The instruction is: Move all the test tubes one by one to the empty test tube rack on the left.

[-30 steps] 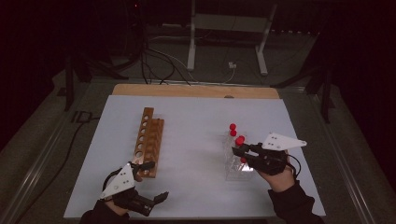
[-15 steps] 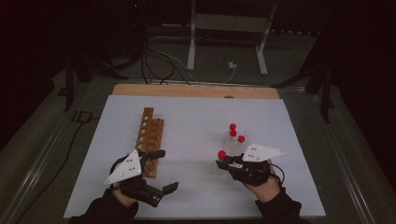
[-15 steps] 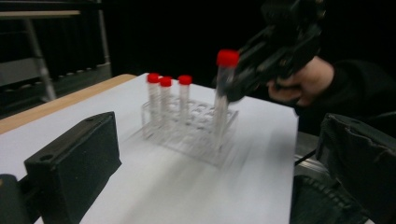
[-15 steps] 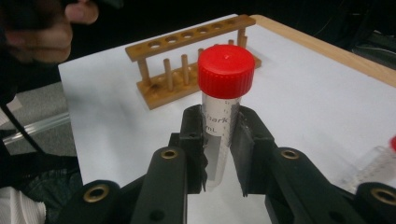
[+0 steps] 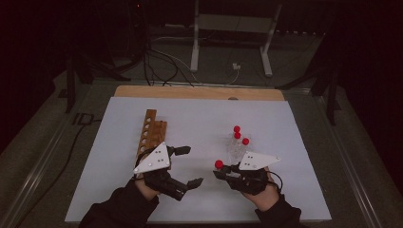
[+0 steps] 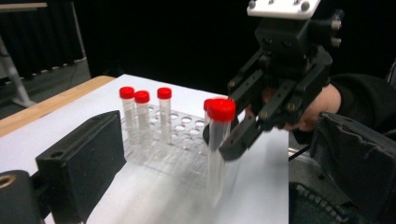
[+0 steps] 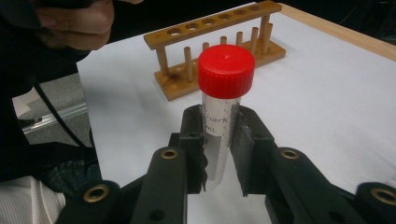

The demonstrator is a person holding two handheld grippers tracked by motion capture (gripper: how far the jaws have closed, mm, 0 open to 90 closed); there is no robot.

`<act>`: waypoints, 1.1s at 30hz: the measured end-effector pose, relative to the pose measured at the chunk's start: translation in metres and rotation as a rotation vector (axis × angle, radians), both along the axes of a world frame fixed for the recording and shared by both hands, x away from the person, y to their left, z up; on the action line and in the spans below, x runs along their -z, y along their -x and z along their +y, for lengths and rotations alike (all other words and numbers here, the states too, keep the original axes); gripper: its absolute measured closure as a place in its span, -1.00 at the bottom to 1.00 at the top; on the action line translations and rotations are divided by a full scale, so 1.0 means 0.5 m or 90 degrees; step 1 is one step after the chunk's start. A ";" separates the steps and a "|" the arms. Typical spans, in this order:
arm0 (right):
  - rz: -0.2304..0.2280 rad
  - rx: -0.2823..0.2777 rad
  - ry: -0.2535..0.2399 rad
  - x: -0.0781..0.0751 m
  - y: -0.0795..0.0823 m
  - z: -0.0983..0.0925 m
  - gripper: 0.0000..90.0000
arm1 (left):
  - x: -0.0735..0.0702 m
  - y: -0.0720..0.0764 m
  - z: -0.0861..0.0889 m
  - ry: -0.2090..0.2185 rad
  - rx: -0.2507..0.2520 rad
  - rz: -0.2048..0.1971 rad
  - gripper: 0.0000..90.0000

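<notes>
Wooden tube rack (image 5: pixel 151 130) stands at left, holes empty. Left gripper (image 5: pixel 186 166), beside it, has jaws wide with nothing between them, having just eased slightly inward. Right gripper (image 5: pixel 222 172) clamps a red-capped tube (image 7: pixel 223 112) below its cap, off the clear rack (image 6: pixel 175 140). Judgement: keep the tube upright and align it over a hole before lowering.

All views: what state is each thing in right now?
Right gripper: shut on the held tube.
Held tube: capped, upright, lifted clear of the clear rack.
Left gripper: open, fingers empty.
Clear rack: holds three capped tubes, upright.
Wooden rack: empty, standing on the white table.
</notes>
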State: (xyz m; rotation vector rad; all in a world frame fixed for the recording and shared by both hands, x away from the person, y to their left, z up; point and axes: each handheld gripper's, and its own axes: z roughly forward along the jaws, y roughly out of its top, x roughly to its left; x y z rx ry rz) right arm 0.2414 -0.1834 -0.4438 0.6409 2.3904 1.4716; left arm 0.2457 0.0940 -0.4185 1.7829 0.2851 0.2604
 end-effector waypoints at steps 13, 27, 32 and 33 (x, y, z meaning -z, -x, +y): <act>-0.002 -0.008 -0.002 0.003 0.004 0.006 0.66 | 0.006 -0.022 -0.071 -0.014 0.034 0.011 -0.46; -0.004 -0.010 -0.003 0.003 0.006 0.008 0.66 | 0.018 -0.028 -0.092 -0.047 0.035 -0.014 0.47; -0.003 -0.006 -0.002 0.002 0.005 0.007 0.66 | 0.015 -0.028 -0.095 -0.062 0.037 -0.017 0.58; -0.003 -0.005 -0.003 0.002 0.005 0.007 0.66 | 0.015 -0.028 -0.096 -0.061 0.037 -0.016 0.59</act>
